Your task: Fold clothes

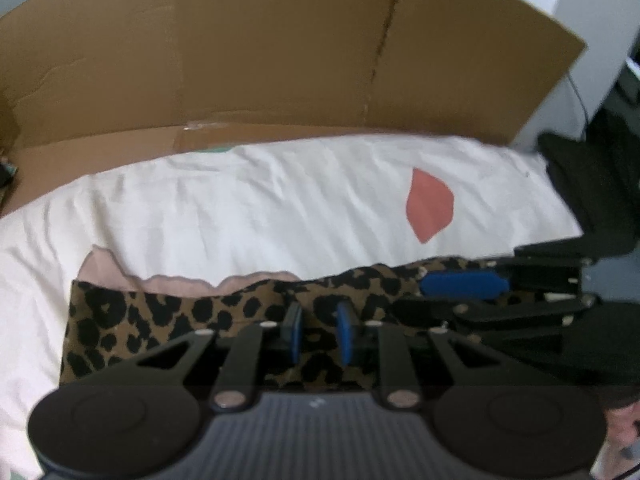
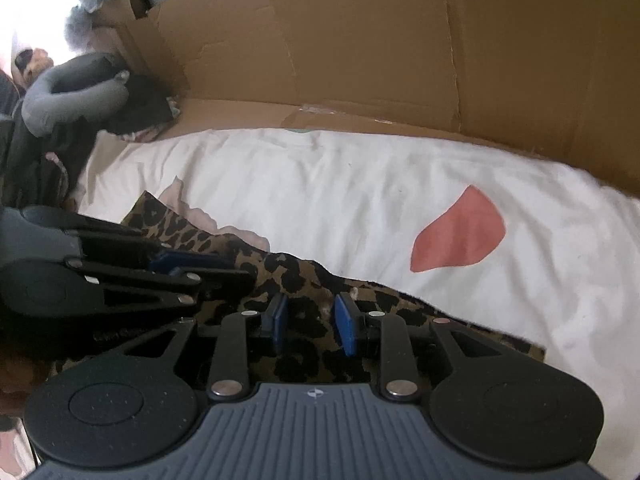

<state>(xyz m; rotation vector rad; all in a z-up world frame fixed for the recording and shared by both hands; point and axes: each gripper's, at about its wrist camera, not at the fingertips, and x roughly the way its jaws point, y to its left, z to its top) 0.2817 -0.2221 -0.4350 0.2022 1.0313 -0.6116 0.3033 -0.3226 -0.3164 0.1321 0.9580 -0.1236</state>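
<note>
Both grippers hang over a leopard-print cloth garment point(image 1: 168, 316) lying on the near side of a white sheet point(image 1: 240, 208). The left gripper point(image 1: 320, 330) and right gripper point(image 2: 310, 320) each stand with jaws slightly apart, cloth between them. A flattened brown cardboard box point(image 2: 360, 48) stands behind, nothing visible in it.

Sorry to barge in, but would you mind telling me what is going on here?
A person is folding clothes with a handheld gripper in each hand. Both the left gripper and the right gripper are down on a leopard-print garment lying on a white sheet, side by side. Leopard fabric shows between each pair of blue pads, but whether either one is pinching it is unclear. A cardboard wall stands behind the sheet.
</note>
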